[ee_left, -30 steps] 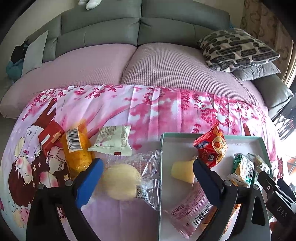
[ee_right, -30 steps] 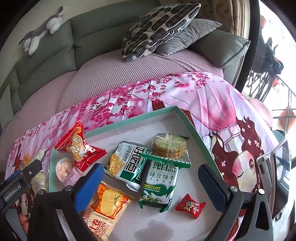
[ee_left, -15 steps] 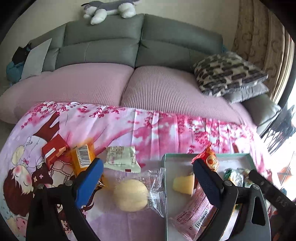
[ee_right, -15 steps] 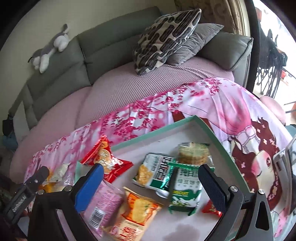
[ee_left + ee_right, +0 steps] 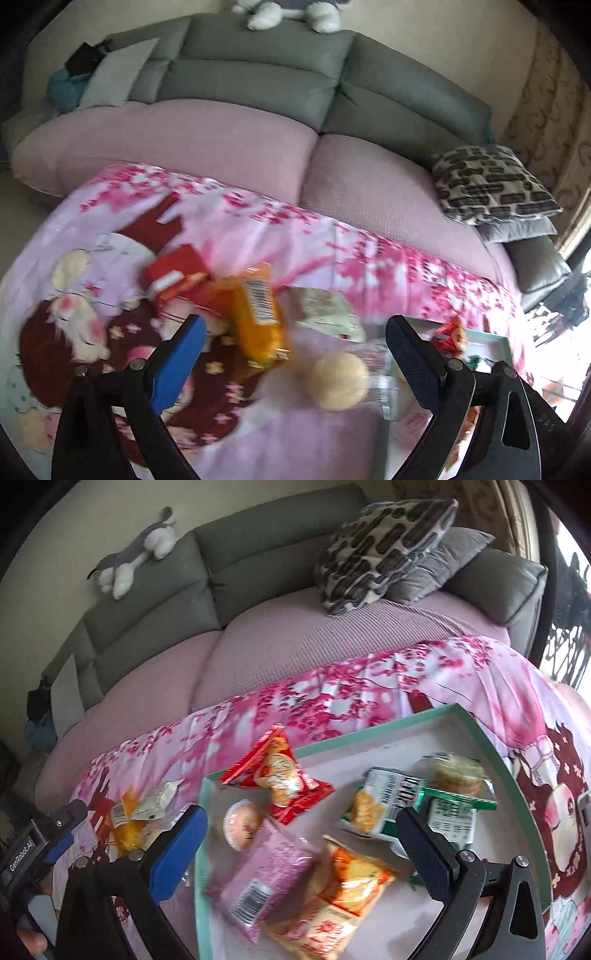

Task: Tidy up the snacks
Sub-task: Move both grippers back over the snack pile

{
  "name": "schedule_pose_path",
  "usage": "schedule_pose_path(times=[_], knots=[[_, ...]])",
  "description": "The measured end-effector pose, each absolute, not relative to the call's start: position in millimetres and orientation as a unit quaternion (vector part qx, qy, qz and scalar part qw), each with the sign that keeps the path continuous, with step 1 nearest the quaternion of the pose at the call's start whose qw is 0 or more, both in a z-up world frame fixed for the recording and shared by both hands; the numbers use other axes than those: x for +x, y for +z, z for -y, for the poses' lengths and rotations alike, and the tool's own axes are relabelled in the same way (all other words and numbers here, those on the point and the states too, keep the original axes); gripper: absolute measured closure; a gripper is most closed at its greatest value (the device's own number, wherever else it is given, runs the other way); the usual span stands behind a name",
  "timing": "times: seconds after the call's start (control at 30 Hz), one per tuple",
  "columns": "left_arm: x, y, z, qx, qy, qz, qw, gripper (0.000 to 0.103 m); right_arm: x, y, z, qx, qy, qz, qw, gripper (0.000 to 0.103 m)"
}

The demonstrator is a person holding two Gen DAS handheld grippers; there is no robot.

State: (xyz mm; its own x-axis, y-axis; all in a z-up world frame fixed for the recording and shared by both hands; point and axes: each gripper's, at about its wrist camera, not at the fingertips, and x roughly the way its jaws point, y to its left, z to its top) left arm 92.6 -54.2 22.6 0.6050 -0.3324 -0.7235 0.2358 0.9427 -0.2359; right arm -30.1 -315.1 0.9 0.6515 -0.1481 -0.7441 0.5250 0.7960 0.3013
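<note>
My left gripper [image 5: 295, 363] is open above the pink cloth, its fingers either side of an orange snack pack [image 5: 258, 317] and a round bun in clear wrap [image 5: 340, 380]. A red box [image 5: 173, 273] and a pale green packet [image 5: 325, 310] lie beyond. My right gripper [image 5: 301, 853] is open over the green-rimmed tray [image 5: 373, 734]. The tray holds a red packet [image 5: 277, 775], a pink packet [image 5: 266, 878], an orange chip bag [image 5: 343, 890], a round pink jelly [image 5: 242, 823], green biscuit packs [image 5: 450, 812] and more. The left view is blurred.
A grey sofa [image 5: 258, 85] with a pink cover runs behind the table. A patterned pillow [image 5: 380, 546] and a plush toy [image 5: 136, 554] rest on it. The other gripper's body [image 5: 33, 849] shows at the left edge of the right wrist view.
The left gripper has swung left and lifted, so the orange pack and bun now lie between its fingers and the tray slid to the right edge. The right gripper also shifted left over the tray.
</note>
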Motion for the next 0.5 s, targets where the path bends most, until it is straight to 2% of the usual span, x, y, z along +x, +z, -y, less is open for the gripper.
schedule_pose_path(times=[0.5], knots=[[94.2,45.2,-33.6,-0.057,-0.048,-0.370,0.926,0.005,5.3,17.4,245.6,0.216,-0.113,-0.352,0.904,0.000]])
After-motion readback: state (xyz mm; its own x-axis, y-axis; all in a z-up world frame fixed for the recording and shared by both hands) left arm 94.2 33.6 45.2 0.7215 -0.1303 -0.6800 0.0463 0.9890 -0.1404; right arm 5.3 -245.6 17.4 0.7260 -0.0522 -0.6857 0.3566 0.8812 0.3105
